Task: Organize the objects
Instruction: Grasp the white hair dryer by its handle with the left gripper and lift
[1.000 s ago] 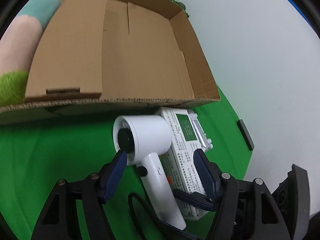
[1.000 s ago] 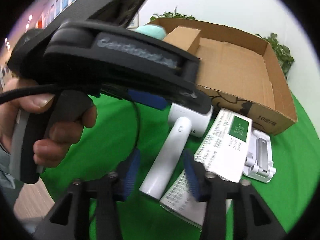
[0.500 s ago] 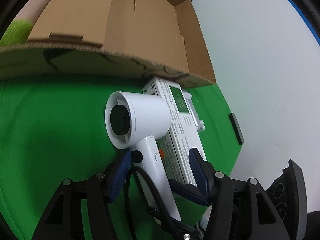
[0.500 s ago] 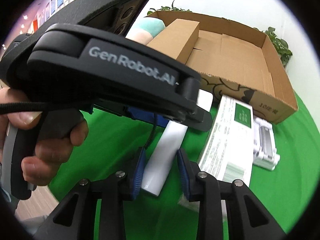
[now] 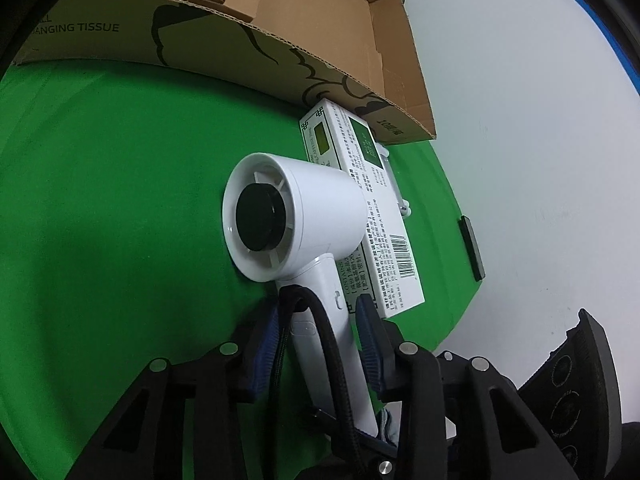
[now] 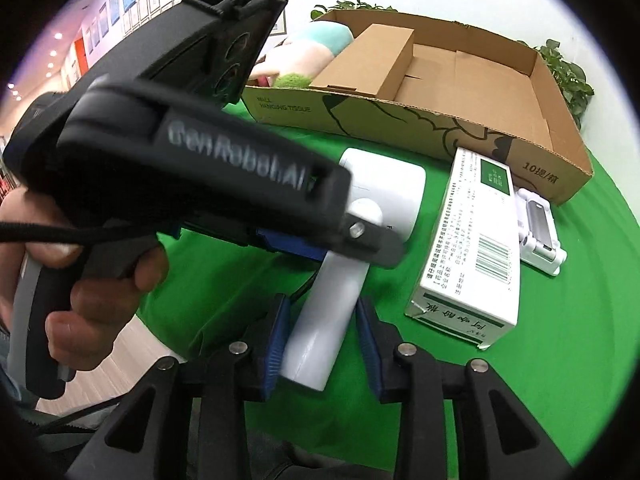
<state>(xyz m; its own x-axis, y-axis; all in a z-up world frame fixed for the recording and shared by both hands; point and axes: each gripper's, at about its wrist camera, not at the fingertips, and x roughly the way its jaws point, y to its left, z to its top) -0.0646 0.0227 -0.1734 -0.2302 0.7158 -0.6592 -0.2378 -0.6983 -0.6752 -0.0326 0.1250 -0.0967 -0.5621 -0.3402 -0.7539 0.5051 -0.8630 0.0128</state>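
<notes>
A white hair dryer (image 5: 296,208) is lifted a little above the green cloth, its black cord looping past the handle. My left gripper (image 5: 316,332) is shut on the dryer's handle just below the head. My right gripper (image 6: 322,328) is shut on the lower end of the same handle (image 6: 328,312). The left gripper's black body (image 6: 180,176) fills the left of the right wrist view and hides part of the dryer's head (image 6: 384,196). A white medicine box (image 5: 360,208) lies right of the dryer; it also shows in the right wrist view (image 6: 476,248).
An open cardboard box (image 5: 248,52) stands behind, also in the right wrist view (image 6: 440,132), with a smaller carton (image 6: 372,60) and a plush toy (image 6: 304,56) inside. A white plastic holder (image 6: 536,228) lies beside the medicine box. A black bar (image 5: 472,248) lies at the cloth's right edge.
Both grippers have closed on the dryer's handle. The dryer has come up off the medicine box and nearer to the left camera. The medicine box now lies apart from it.
</notes>
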